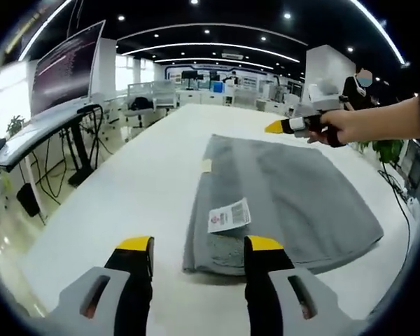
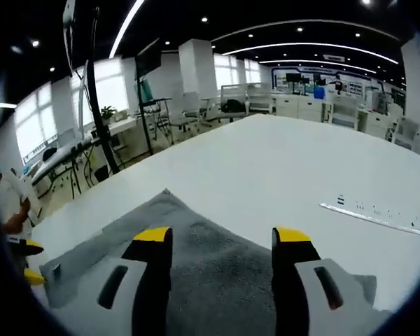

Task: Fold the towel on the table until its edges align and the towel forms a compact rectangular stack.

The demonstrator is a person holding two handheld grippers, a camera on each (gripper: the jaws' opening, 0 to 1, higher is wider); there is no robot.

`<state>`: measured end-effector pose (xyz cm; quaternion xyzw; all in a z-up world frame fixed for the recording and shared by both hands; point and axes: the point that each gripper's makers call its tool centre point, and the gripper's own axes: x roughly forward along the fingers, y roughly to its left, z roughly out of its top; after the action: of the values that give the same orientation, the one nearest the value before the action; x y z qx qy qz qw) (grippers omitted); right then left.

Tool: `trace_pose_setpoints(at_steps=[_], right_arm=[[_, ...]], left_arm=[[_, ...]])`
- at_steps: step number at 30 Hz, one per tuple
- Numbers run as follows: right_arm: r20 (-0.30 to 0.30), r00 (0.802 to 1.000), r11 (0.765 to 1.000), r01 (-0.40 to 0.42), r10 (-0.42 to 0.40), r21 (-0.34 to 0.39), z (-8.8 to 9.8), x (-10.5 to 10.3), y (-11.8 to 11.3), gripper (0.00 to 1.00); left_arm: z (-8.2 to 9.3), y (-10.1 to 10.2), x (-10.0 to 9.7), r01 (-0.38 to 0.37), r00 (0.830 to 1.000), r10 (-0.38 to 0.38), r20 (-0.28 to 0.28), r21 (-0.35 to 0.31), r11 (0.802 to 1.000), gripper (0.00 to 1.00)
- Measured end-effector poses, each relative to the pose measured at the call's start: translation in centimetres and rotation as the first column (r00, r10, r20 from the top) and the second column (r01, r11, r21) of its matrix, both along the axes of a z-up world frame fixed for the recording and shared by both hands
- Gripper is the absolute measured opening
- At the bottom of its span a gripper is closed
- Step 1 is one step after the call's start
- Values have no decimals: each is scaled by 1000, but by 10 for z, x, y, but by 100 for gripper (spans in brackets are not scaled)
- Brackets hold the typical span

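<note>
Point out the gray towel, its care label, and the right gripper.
gray towel [image 1: 308, 196]: left gripper view, middle of the folded top layer.
care label [image 1: 229, 215]: left gripper view, centre of the white tag.
right gripper [image 1: 274, 127]: left gripper view, at its yellow tips.

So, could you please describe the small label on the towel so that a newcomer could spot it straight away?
Start at the big white table, where a grey towel lies folded. Follow the towel to its near edge, just ahead of the left tongs. There, a small white tag with red and black print lies on top of the fabric, the one printed patch on plain grey cloth.
</note>
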<state>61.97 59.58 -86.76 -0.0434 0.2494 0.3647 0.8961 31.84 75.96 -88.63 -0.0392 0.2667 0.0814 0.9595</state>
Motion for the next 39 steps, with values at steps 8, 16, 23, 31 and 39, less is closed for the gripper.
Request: trace_pose_setpoints(at_steps=[8, 16, 23, 31, 39], right_arm=[[-1, 1000, 999, 27, -27, -24, 1, -1, -31, 54], [-13, 996, 995, 85, -86, -55, 1, -5, -74, 52], [-27, 988, 984, 152, -155, -89, -6, -8, -117, 49], [-46, 977, 971, 201, -208, -132, -21, -7, -147, 42], [-34, 976, 957, 203, -214, -208, -37, -10, -160, 15]], left_arm=[[-3, 7, 4, -4, 1000, 4, -21, -17, 1000, 46], [-6, 3, 7, 20, 1000, -21, -20, -26, 999, 36], [-5, 7, 6, 30, 999, -30, -30, -20, 999, 29], [-12, 12, 7, 42, 998, -42, -47, -4, 999, 26], [-20, 13, 4, 52, 995, -49, -89, 26, 998, 22]])
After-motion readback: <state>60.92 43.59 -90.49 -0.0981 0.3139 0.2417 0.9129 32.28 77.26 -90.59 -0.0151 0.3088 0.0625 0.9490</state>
